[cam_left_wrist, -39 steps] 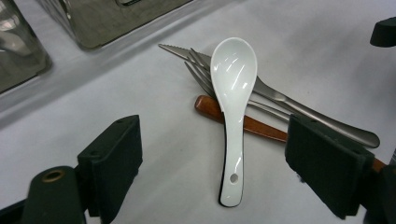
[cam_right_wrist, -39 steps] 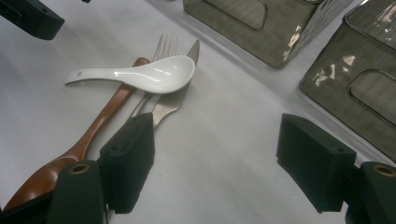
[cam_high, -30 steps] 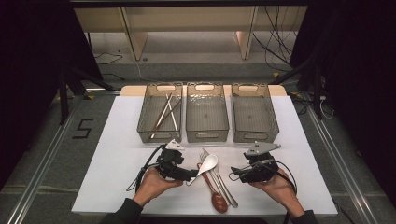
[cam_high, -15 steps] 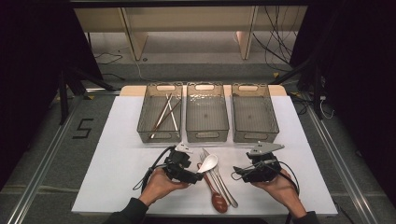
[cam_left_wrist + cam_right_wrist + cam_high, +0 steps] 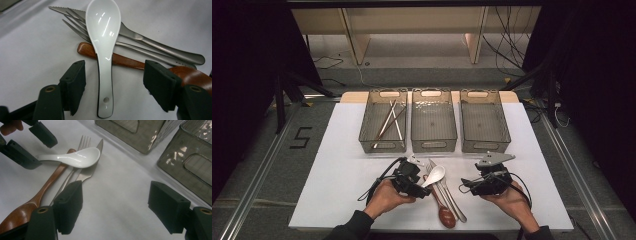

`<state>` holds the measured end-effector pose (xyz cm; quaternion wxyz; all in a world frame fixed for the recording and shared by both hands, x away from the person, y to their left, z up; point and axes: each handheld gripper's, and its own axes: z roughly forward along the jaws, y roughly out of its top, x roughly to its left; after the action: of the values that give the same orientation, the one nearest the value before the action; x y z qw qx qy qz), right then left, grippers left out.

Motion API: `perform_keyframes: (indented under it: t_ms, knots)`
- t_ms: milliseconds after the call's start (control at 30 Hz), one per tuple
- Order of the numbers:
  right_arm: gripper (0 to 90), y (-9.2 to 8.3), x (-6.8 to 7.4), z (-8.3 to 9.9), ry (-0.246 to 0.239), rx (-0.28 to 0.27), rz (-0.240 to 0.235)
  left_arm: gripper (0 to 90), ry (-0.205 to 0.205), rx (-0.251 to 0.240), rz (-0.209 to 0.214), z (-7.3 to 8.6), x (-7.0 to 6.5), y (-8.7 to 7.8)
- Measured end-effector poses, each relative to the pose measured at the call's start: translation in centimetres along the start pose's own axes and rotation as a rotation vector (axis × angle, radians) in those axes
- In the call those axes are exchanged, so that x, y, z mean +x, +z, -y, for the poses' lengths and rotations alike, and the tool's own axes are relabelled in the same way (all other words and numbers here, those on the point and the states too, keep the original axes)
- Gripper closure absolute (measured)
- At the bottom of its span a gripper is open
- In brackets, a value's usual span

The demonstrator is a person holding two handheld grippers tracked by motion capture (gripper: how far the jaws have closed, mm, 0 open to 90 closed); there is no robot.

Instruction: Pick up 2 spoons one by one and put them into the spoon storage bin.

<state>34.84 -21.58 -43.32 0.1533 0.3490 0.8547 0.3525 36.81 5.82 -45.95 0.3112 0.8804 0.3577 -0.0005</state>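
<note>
Left tool closing – astride white spoon, untouched | right tool spread

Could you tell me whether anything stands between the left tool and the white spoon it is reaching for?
Nothing visible does. In the left gripper view the white spoon lies on top of the wooden spoon and the fork, its handle between the jaws of the left tool, which have just been closing but are not yet touching it.
</note>
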Motion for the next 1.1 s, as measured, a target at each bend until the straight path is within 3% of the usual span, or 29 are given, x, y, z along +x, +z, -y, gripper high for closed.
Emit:
perform_keyframes:
  t_ms: [267, 633, 767, 867, 1100]
  knots:
    - [28.7, 0.1, 0.1, -0.2, -0.008, -0.002, -0.005, 44.6, 0.027, 0.034, 0.008, -0.2, -0.3, 0.2]
    - [28.7, 0.2, 0.2, -0.3, -0.012, 0.004, -0.01, 61.3, 0.038, 0.09, -0.04, -0.2, 0.3, 1.3]
    - [28.9, 0.2, 0.2, -0.3, -0.014, 0.004, -0.007, 67.3, 0.052, 0.089, -0.05, -0.3, 0.2, 1.4]
    - [29.0, 0.2, 0.2, -0.3, -0.014, 0.005, -0.009, 71.7, 0.086, 0.099, -0.071, -0.4, 0.1, 1.5]
    - [29.1, 0.2, 0.2, -0.3, -0.016, 0.005, -0.007, 75.4, 0.131, 0.101, -0.061, -0.5, -0.1, 1.6]
